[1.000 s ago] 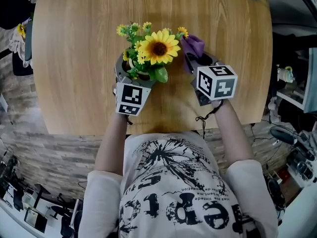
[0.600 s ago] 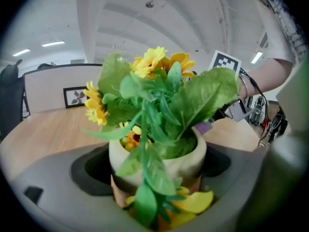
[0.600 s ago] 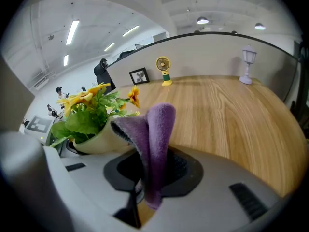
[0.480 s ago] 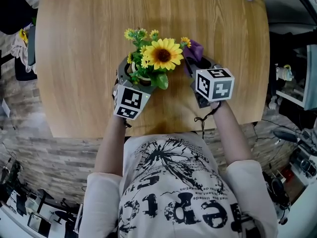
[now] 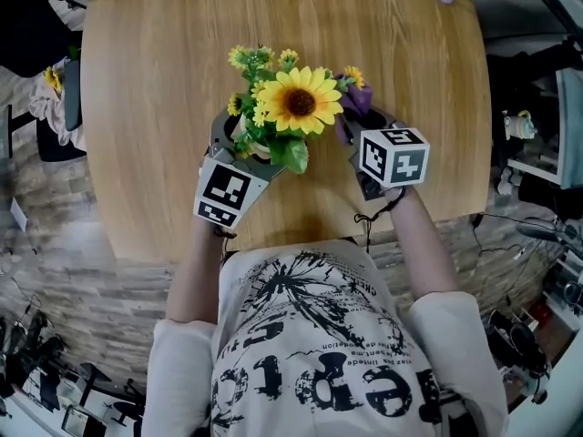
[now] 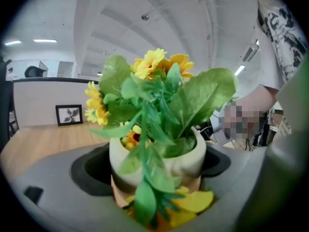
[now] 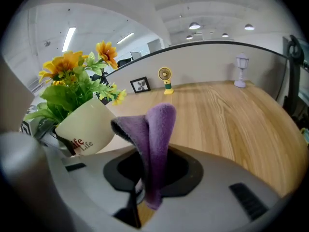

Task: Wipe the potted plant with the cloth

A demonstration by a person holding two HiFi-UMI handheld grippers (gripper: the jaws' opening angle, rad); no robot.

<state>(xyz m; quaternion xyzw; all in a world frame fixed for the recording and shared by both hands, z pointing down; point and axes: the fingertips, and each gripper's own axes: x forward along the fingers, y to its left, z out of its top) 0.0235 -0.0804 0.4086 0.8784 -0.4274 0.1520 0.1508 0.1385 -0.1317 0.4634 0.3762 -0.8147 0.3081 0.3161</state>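
The potted plant (image 5: pixel 284 115) rides higher above the table's (image 5: pixel 155 89) near edge than a second ago, its pot clamped in the left gripper's (image 5: pixel 240 140) wide jaws (the right gripper (image 5: pixel 359 127) pinches the cloth (image 7: pixel 157 139) beside it).

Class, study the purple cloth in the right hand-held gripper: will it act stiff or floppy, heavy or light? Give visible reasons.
Probably floppy: the purple cloth folds over itself above the right hand-held gripper. Likely light: a narrow pinch holds it up. Its fuzzy nap should drag, not slip, on the pot.
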